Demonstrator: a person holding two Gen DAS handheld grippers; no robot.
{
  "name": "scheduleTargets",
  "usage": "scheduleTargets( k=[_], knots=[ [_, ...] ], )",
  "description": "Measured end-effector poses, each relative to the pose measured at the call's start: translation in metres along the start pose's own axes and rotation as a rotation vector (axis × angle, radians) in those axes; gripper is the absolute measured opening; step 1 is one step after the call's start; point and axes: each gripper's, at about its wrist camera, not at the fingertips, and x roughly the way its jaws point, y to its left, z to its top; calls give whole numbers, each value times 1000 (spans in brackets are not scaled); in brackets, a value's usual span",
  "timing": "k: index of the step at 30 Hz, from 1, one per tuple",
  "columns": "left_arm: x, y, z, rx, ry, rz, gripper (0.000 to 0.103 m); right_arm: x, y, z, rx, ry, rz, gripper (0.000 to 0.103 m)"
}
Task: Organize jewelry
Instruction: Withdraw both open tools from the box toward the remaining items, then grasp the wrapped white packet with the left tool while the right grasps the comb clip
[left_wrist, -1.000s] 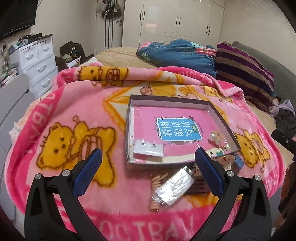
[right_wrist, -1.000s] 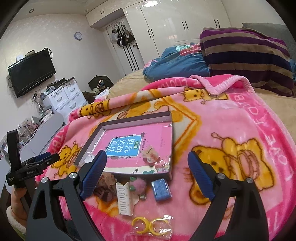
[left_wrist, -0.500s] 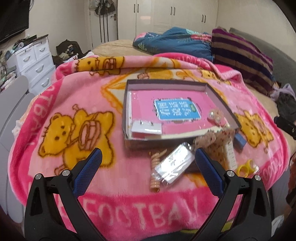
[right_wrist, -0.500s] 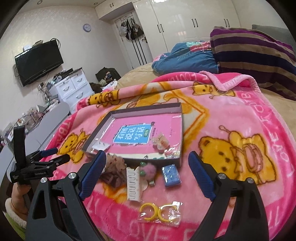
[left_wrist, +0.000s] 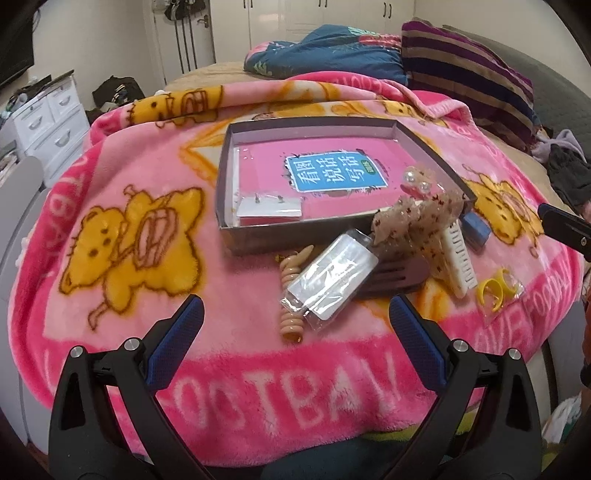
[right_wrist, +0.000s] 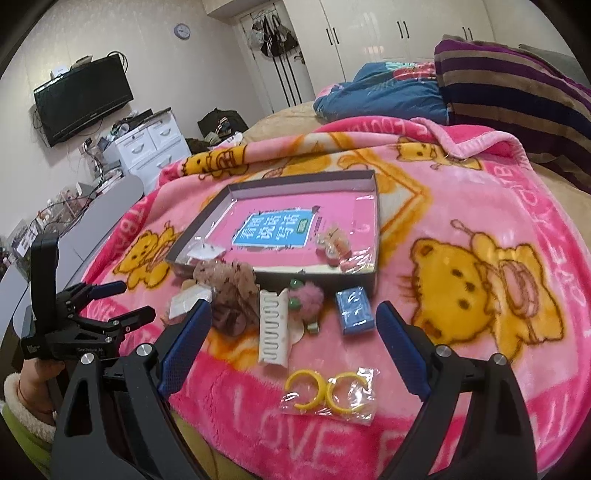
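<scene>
Left wrist view: left gripper (left_wrist: 295, 325) hovers with fingers apart and empty above the pink blanket (left_wrist: 122, 177). A clear packet (left_wrist: 332, 280) lies across a beige spiral hair tie (left_wrist: 291, 291), just before the shallow box (left_wrist: 258, 236). Right gripper (right_wrist: 295, 332) also gapes wide, over bagged yellow rings (right_wrist: 328, 391).

Even, fairly bright indoor light fills both views, with soft, faint shadows on the blanket (left_wrist: 122, 206). Glare sits on the glossy wardrobe doors (right_wrist: 373, 33) at 12 o'clock in the right wrist view, and on the clear packet (left_wrist: 332, 273) in the left. Fisheye bending curves the edges; dark vignette fills the corners. The right view looks slightly soft, smeared toward 3 o'clock.
</scene>
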Motion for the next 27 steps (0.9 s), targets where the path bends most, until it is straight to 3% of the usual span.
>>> scheduleTargets(
  k=[11, 16, 23, 27],
  knots=[
    [10, -18, -5, 72, 17, -33, 94, 18, 0, -17, -15, 76, 18, 90],
    [17, -19, -2, 81, 14, -23, 91, 30, 2, -21, -13, 109, 37, 83],
    [33, -19, 7, 126, 40, -34, 70, 40, 4, -25, -4, 134, 56, 78],
    [40, -23, 10, 177, 55, -36, 64, 46, 4, -26, -5, 149, 54, 74]
  ],
)
